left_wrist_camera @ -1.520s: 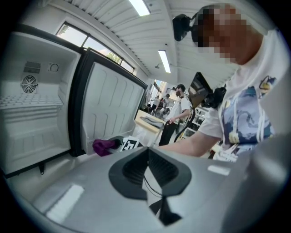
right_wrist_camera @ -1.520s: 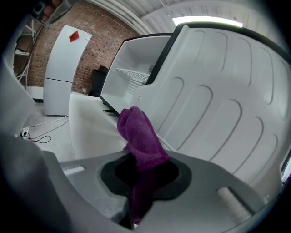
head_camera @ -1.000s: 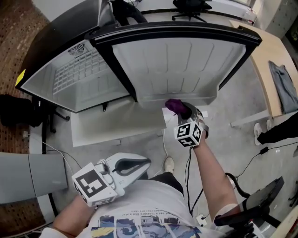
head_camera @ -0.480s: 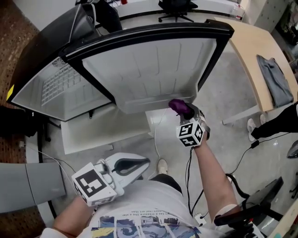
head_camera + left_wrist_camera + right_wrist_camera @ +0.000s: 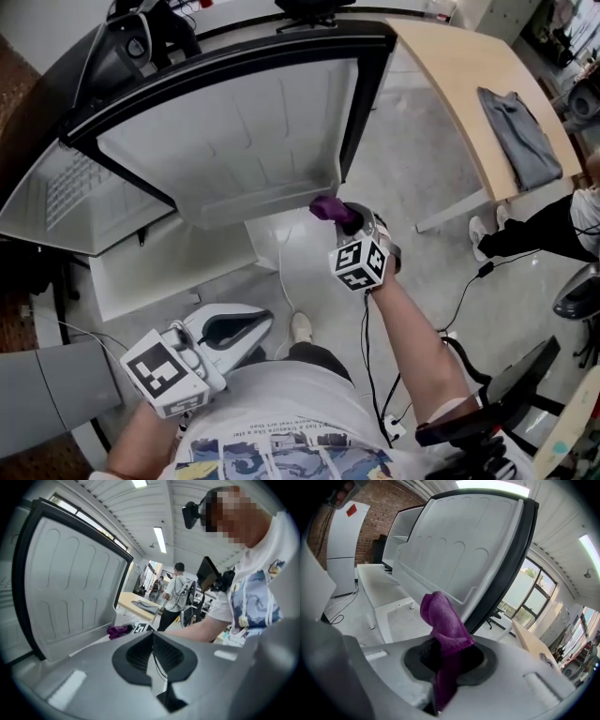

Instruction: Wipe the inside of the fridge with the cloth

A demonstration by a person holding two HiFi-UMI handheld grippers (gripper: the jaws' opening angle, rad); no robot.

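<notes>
The fridge door (image 5: 234, 141) stands open, its white inner liner facing me; the fridge body (image 5: 56, 202) with its shelves shows at the left. A purple cloth (image 5: 443, 630) sticks up from my right gripper (image 5: 339, 217), which is shut on it just below the door's lower shelf rim (image 5: 253, 211). In the left gripper view the same purple cloth (image 5: 119, 630) shows beside the door liner (image 5: 70, 597). Low at the left, near my body, my left gripper (image 5: 246, 326) is held shut with nothing in it.
A wooden table (image 5: 469, 84) with a grey cloth (image 5: 517, 136) on it stands at the right. A white low stand (image 5: 169, 267) sits under the fridge. Cables (image 5: 281, 272) run across the floor. Another person's legs (image 5: 548, 230) show at the right edge.
The view has swung so the fridge and door shifted left in the head view. My right gripper with the cloth has moved slightly left and stays near the door's lower rim. The left gripper stays low.
</notes>
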